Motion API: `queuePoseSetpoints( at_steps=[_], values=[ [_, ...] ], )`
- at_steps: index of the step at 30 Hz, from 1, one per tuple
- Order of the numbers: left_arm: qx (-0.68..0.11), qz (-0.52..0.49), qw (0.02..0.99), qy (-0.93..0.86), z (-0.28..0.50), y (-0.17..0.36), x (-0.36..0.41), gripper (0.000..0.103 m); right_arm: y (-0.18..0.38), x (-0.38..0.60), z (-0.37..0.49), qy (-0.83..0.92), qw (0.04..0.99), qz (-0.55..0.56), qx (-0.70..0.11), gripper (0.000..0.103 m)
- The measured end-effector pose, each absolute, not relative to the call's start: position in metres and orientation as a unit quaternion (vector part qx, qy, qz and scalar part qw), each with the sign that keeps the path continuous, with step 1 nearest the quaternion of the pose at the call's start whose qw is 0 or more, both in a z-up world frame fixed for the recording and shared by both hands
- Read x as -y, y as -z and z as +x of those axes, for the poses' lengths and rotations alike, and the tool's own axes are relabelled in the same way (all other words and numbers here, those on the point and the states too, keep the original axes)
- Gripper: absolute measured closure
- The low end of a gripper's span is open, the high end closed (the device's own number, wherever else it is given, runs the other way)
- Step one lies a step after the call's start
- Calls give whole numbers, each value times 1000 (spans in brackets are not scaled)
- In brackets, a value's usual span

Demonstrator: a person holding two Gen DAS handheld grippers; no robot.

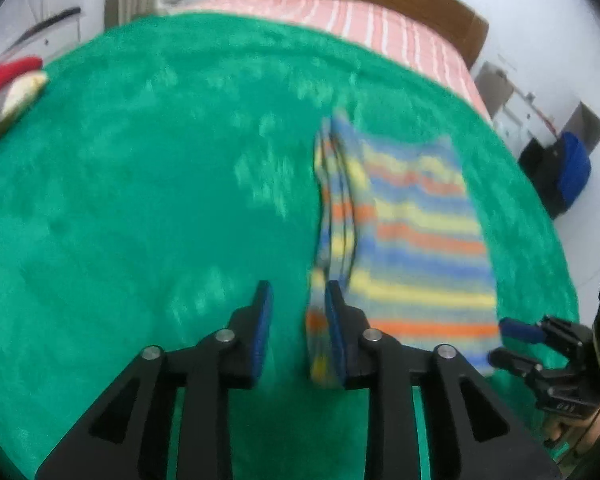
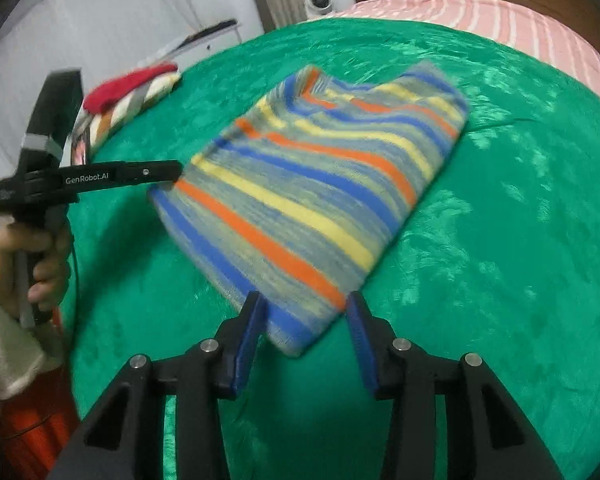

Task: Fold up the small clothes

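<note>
L tongs (image 1: 296,332) were spread, nothing gripped, right pad just at the folded garment's (image 1: 412,240) left edge; R tongs (image 2: 306,336) also spread, straddling its near corner w/o clamping, prob. lined up to pinch both near corners for the next fold. Striped garment lay flat on the green blanket (image 2: 500,240) over the bed. R view alone showed L tongs side-on, hand (image 2: 32,256) on the handle, plus a red/striped pile (image 2: 132,88) at the blanket edge; L view showed the stacked layers along the garment's left edge.

left tool (image 1: 296,320): jaws apart | right tool (image 2: 306,336): jaws apart, level
</note>
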State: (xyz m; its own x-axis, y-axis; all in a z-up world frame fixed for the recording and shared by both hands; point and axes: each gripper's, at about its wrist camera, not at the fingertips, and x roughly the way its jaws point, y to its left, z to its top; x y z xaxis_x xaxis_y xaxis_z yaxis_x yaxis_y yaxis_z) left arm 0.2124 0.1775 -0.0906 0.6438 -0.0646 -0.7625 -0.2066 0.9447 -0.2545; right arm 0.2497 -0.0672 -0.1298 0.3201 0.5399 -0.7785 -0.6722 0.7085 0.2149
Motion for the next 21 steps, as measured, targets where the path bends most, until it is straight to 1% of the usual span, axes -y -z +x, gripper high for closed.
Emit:
queuePoseSetpoints(
  at_steps=[1,2,3,6,8,9,10,11,12,13,14,15,17,18,20,21],
  values=[
    [-411,-161,897,-32,224,81,-179,52,122,71,255,-370,818,-68,-435,60],
    [-406,-157,900,-27,234,76,-178,44,114,73,261,-368,826,-63,-423,60],
    [-411,-144,900,-14,254,71,-171,30,104,73,278,-364,832,-56,-416,60],
    [-430,-110,896,11,300,76,-155,29,87,64,328,-357,840,-35,-407,60],
    [-453,-78,888,6,328,90,-146,44,86,53,357,-353,837,-22,-416,60],
    [-464,-59,884,-10,335,98,-145,69,91,45,376,-349,833,-9,-429,60],
    [-480,-41,876,-35,343,110,-148,84,98,39,388,-349,827,-3,-442,60],
    [-489,-50,870,-46,348,120,-156,84,108,34,397,-347,818,0,-459,60],
    [-488,-63,869,-57,347,124,-164,84,131,27,411,-344,798,10,-495,59],
    [-485,-76,868,-75,345,125,-175,93,142,27,414,-342,792,22,-506,59],
    [-486,-83,865,-94,342,127,-186,101,147,30,414,-341,796,38,-499,59],
    [-485,-95,864,-94,340,128,-193,100,148,37,412,-341,803,61,-485,59],
    [-479,-137,864,-75,329,127,-209,98,145,43,407,-336,807,74,-480,59],
    [-475,-148,865,-70,323,124,-213,94,140,46,403,-329,813,70,-475,59],
    [-458,-159,874,-43,303,109,-212,72,122,51,385,-314,832,47,-455,59],
    [-446,-159,880,-22,289,99,-208,50,112,53,373,-322,837,39,-442,59]
  ],
)
